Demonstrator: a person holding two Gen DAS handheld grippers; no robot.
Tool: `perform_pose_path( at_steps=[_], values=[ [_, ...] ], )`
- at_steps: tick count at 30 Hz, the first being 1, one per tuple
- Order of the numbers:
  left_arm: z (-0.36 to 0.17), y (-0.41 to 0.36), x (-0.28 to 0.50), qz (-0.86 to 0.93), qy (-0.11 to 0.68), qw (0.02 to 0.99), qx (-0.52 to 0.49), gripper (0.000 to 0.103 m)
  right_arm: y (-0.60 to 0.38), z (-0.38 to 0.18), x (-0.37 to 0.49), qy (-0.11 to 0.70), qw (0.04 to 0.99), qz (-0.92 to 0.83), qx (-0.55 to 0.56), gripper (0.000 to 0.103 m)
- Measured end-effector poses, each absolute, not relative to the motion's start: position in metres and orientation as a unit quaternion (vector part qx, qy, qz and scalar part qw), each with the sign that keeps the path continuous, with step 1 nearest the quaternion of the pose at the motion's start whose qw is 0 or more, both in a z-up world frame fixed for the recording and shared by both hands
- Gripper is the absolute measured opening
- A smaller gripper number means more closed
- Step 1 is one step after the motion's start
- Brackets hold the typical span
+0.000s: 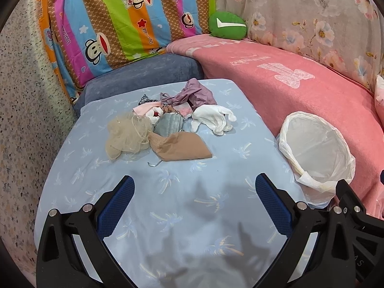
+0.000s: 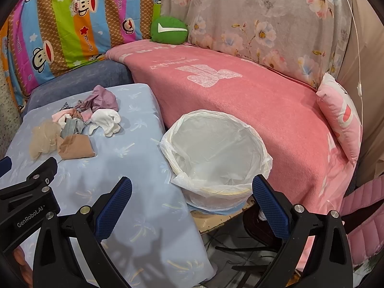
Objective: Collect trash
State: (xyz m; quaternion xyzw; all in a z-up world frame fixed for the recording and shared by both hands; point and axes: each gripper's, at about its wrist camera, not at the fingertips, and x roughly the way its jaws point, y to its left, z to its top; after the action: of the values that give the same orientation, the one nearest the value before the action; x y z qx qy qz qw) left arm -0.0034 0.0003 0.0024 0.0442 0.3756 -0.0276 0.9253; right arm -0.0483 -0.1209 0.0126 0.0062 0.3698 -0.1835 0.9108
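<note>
Lying in a loose heap toward the far side of the light blue palm-print cloth (image 1: 168,216) is the trash pile (image 1: 168,122): a beige mesh puff (image 1: 126,135) at its left edge, a tan stocking piece (image 1: 180,148) touching the puff at the near edge, a grey face mask (image 1: 168,124) just behind the stocking, a white glove (image 1: 213,118) at the right, and a crumpled mauve bag (image 1: 194,94) at the back. Sitting to the right of the cloth, against the pink blanket (image 2: 240,100), is the bin (image 2: 216,153), which is wearing a white plastic liner and showing nothing inside. Hovering over the bare near part of the cloth is the left gripper (image 1: 194,182), jaws standing wide apart and holding nothing. Hovering near the bin's front rim is the right gripper (image 2: 192,184), likewise spread wide and empty, with its left finger over the cloth edge and its right finger beside the bin. Neither gripper is touching the pile. Propped behind are a striped cartoon-print pillow (image 1: 115,24) and a green cushion (image 1: 226,25).
</note>
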Motion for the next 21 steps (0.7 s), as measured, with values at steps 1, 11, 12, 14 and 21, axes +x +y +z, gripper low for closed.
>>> perform_pose_path(
  at_steps=[1, 11, 12, 14, 21],
  values=[
    [0.0021, 0.0002, -0.0032, -0.028, 0.376, 0.925, 0.044, 0.096, -0.1214, 0.0118, -0.0482, 0.370, 0.911, -0.184, 0.006, 0.097],
    [0.0034, -0.0008, -0.0041, -0.029, 0.374, 0.926, 0.046, 0.096, -0.1246, 0.0100, -0.0494, 0.371, 0.910, -0.185, 0.008, 0.097],
    [0.0035, -0.0011, -0.0039, -0.029, 0.374, 0.926, 0.046, 0.096, -0.1253, 0.0093, -0.0499, 0.371, 0.910, -0.185, 0.008, 0.097],
    [0.0037, -0.0017, -0.0042, -0.028, 0.373, 0.926, 0.047, 0.096, -0.1254, 0.0095, -0.0500, 0.370, 0.910, -0.185, 0.008, 0.097],
    [0.0045, -0.0032, -0.0054, -0.029, 0.370, 0.927, 0.049, 0.096, -0.1282, 0.0095, -0.0520, 0.369, 0.910, -0.186, 0.009, 0.097]
  ],
)
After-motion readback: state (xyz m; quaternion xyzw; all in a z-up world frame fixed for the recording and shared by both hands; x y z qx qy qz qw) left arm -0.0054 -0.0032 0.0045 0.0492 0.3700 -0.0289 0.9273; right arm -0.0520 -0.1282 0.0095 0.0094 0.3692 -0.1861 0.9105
